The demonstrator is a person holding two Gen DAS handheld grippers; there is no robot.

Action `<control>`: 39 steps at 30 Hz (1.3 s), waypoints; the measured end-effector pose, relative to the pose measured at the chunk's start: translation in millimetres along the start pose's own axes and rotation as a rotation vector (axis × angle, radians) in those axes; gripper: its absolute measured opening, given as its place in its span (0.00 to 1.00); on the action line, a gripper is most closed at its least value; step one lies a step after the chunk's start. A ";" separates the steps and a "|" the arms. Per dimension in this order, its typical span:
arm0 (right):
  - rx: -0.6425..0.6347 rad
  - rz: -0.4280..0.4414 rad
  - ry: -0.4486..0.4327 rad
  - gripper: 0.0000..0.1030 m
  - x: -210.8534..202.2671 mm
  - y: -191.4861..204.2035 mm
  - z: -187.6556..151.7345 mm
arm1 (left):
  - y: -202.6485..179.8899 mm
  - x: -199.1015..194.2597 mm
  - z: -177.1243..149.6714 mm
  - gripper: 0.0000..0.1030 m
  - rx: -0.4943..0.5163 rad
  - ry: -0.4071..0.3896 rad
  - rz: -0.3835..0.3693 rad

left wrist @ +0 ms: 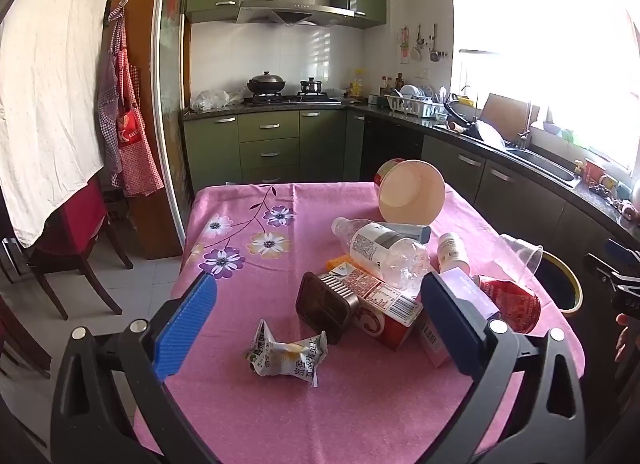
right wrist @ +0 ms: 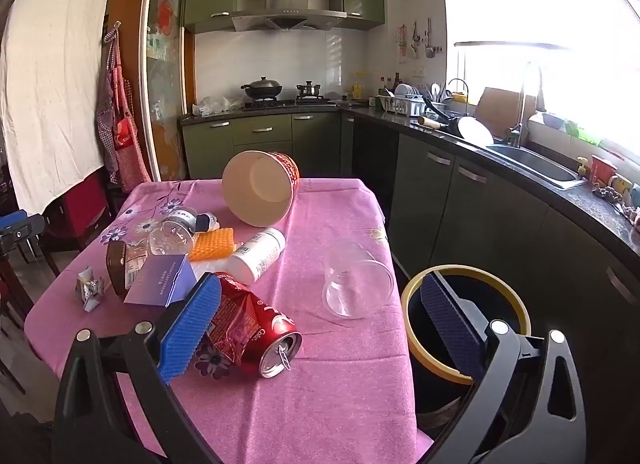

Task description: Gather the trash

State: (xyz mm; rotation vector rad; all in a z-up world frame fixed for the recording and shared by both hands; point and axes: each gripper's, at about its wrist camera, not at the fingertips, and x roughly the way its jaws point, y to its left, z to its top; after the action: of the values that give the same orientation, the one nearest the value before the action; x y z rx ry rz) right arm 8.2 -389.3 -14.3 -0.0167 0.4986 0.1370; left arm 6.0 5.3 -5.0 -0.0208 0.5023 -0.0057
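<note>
Both hand-held grippers, left (left wrist: 316,328) and right (right wrist: 320,328), are hovering wide open, empty, over tabletop (right wrist: 340,404) litter: crushed can (right wrist: 256,332), wrapper (left wrist: 286,356).

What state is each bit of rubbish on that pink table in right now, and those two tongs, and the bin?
Left tongs: open, empty.
Right tongs: open, empty.
Red can: dented, on its side, tab opened.
Clear cup: on its side, empty.
Paper bowl: tipped over, empty.
Clear bottle: lying down, uncapped.
White bottle: lying down.
Crumpled wrapper: lying apart from the pile.
Bin: open beside the table.
</note>
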 end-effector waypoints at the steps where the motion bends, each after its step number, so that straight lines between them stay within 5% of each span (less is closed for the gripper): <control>1: 0.000 0.001 0.000 0.96 -0.4 -0.3 0.0 | 0.4 0.4 -0.4 0.95 0.001 0.000 0.000; 39: 0.006 0.009 0.000 0.96 3.2 2.9 -1.5 | -14.1 2.3 -4.7 0.95 0.015 0.016 -0.012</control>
State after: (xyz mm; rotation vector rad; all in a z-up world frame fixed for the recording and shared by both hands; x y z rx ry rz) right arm 9.8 -386.1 -17.2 -0.0088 0.4990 0.1440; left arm 5.8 -8.9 -9.9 -0.0092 0.5182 -0.0216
